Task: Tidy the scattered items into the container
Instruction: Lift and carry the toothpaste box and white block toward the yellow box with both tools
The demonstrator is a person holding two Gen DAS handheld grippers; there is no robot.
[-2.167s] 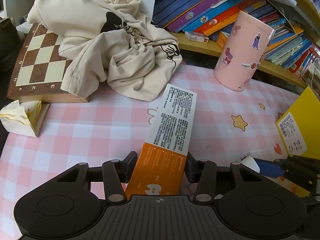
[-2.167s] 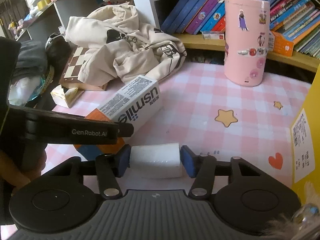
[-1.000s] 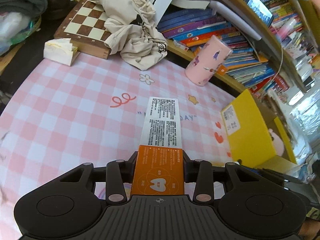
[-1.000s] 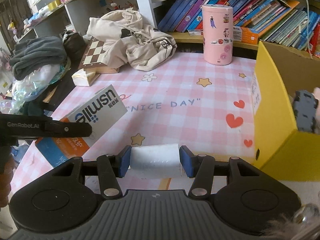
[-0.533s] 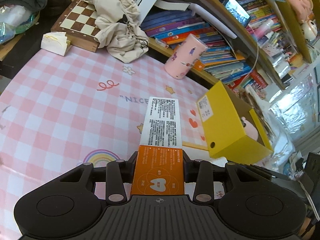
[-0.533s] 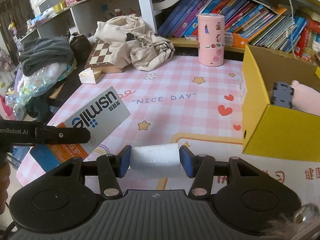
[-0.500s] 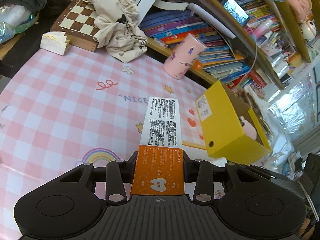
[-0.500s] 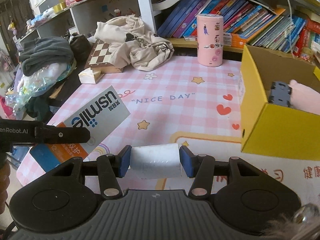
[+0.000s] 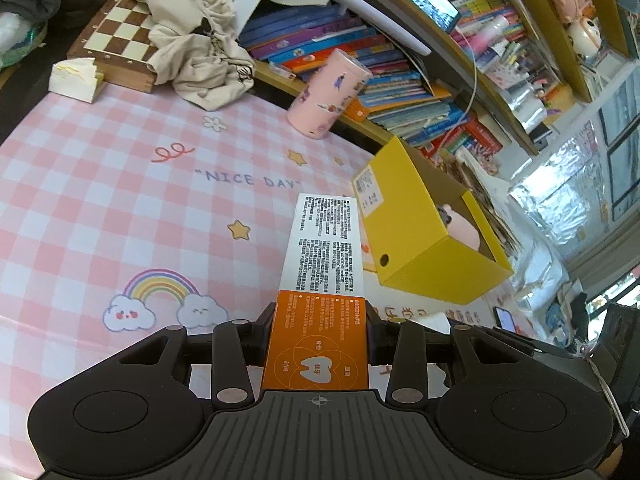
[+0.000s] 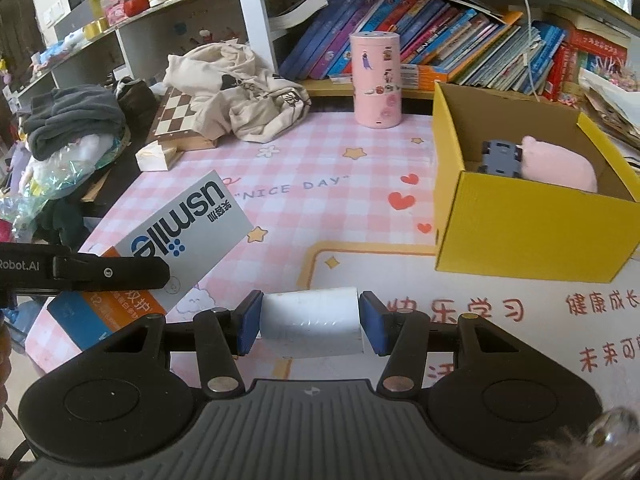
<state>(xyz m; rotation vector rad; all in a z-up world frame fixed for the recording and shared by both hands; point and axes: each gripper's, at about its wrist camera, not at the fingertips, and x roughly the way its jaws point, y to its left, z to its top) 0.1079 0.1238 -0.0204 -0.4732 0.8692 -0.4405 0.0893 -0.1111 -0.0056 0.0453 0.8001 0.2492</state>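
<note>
My left gripper (image 9: 319, 330) is shut on a long white and orange usmile box (image 9: 326, 248), held above the pink checked mat; the box also shows in the right wrist view (image 10: 180, 236). My right gripper (image 10: 309, 322) is shut on a white cylinder (image 10: 310, 316). The open yellow cardboard box (image 10: 532, 228) stands at the right, ahead of both grippers; it also shows in the left wrist view (image 9: 416, 236). Inside it lie a pink plush toy (image 10: 558, 164) and a small grey toy car (image 10: 500, 156).
A pink sticker-covered canister (image 10: 376, 80) stands at the mat's far edge before a shelf of books (image 10: 460, 52). A beige garment (image 10: 240, 92) lies over a chessboard (image 10: 176, 120) at far left, by a small white box (image 10: 154, 156). Clothes pile left off the table.
Both grippers rose and drew back from the table with their loads, then swung right. The yellow box now shows closer, with its inside visible.
</note>
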